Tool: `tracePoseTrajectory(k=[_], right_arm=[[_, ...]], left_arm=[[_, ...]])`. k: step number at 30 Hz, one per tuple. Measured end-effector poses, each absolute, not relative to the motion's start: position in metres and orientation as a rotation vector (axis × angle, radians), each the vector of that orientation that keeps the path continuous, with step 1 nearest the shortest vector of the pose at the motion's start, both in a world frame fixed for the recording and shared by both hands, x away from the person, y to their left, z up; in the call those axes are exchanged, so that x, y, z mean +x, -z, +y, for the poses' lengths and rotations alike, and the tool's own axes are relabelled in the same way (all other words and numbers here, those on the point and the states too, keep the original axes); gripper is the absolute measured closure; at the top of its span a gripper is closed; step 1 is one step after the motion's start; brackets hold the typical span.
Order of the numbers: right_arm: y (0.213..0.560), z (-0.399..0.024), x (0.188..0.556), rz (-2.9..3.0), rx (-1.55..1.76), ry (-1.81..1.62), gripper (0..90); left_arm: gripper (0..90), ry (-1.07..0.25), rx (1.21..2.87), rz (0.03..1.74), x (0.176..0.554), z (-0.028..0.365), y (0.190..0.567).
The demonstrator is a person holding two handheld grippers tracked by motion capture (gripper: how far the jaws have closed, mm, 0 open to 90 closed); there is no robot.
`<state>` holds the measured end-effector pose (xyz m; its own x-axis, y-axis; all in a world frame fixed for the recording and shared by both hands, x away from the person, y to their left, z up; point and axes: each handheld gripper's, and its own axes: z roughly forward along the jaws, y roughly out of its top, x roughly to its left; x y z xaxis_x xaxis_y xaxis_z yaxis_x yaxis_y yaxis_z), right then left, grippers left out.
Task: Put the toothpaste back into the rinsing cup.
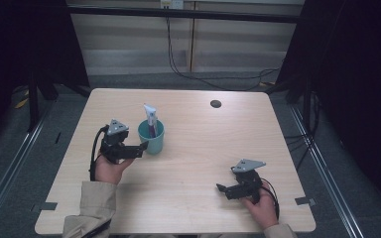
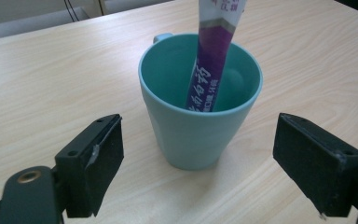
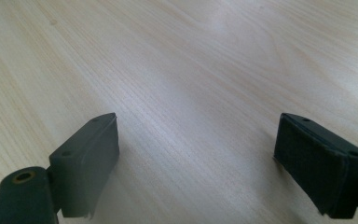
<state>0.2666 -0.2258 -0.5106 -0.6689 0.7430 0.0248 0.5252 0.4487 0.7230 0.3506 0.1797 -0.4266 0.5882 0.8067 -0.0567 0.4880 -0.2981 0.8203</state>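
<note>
Inspection of my left gripper: its jaws stand wide apart and hold nothing, one on each side of the teal plastic cup, which stands upright on the pale wood-grain table just ahead of the jaws. From the high view the cup sits left of the table's centre with that gripper just beside it, apparently not yet touching. A purple-and-white toothpaste tube leans inside the cup, its top rising well above the rim. The cup's handle shows at the far side, away from the jaws.

My right gripper is also spread wide and empty, looking down on bare table; in the high view it rests near the front right edge, well apart from the cup.

Judgement: the step in hand is a grasp of the cup body. To do it well, I would advance the left gripper until both pads bracket the cup's midsection, below the rim, keep the approach level so the cup is not nudged over, and close evenly. The leaning tube makes the load top-heavy; any lift should be kept upright.
</note>
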Motion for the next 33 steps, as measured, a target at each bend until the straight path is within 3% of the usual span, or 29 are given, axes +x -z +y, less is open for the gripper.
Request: tracePoseTrajectory(k=[33], right_arm=[[0.511, -0.226, 0.267, 2.408, 1.090, -1.046, 13.0]], left_arm=[[16.5, -0.435, 2.007, 1.030, 0.328, 0.194, 0.456]])
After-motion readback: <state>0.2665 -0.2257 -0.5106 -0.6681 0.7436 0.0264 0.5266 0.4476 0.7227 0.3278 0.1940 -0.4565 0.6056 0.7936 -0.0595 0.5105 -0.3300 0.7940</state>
